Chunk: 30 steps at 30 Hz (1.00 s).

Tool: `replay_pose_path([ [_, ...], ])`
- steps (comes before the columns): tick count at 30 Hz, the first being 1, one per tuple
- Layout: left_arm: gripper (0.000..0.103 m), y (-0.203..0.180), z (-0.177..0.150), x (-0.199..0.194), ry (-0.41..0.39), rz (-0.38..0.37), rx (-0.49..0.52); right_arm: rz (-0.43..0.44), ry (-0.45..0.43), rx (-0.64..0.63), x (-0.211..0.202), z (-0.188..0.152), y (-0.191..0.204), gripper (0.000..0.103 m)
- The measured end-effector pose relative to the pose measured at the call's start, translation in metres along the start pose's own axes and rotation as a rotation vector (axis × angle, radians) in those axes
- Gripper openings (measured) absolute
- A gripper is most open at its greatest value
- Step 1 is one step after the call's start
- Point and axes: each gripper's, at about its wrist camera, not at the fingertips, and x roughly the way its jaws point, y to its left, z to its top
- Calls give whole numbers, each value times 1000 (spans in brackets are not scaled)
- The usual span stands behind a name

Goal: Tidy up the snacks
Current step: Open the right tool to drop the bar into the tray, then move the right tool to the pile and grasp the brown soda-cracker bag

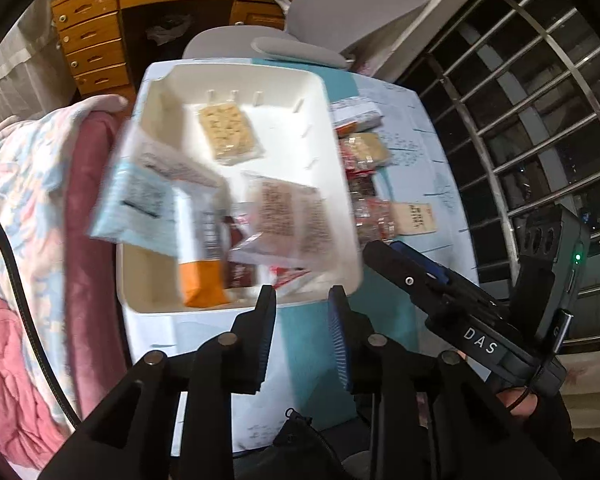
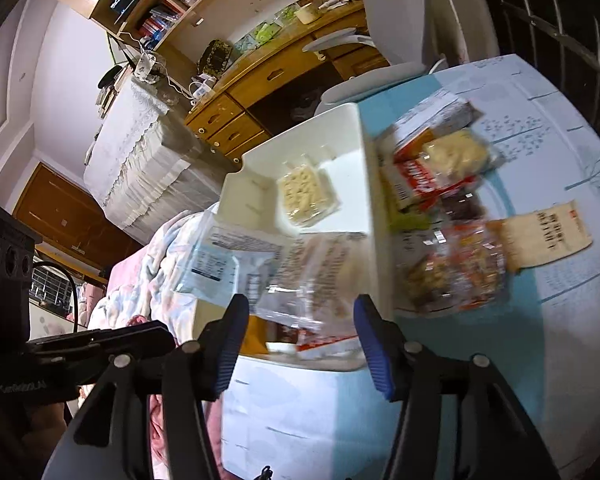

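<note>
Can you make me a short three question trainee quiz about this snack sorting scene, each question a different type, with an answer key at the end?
1. True or false: the white bin already holds a clear pack of pale crackers.
2. Multiple choice: the loose snack pile still to be sorted lies A) on the pink blanket, B) on the blue tablecloth beside the bin, C) on the wooden desk.
3. Fill in: the left gripper fingers are holding ____.

Key: 1 true; 2 B; 3 nothing, they stand apart and empty, as do the right gripper fingers.
</note>
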Motion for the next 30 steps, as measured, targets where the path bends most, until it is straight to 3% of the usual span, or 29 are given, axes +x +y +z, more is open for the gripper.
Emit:
replay_pose_path([
  [2,29,-17,-1,6,-4,-9,5,-8,5,-7,-9,3,-12,55],
  [6,47,-48,-4,19,-11,-26,6,-25,15,-17,-24,9,-37,56],
  [14,50,-100,-9,48,-13,-34,-3,-49,37,-25,-49,15,-87,61],
  [19,62,-130,-14,71,3,-40,-5,-64,58,-13,-58,19,-115,61],
  [25,76,-154,-14,99,42,11,-8,-90,89,7,-59,23,-145,68],
  [30,77,-161,-9,122,62,70,-44,-131,129,-18,-52,24,-162,69],
])
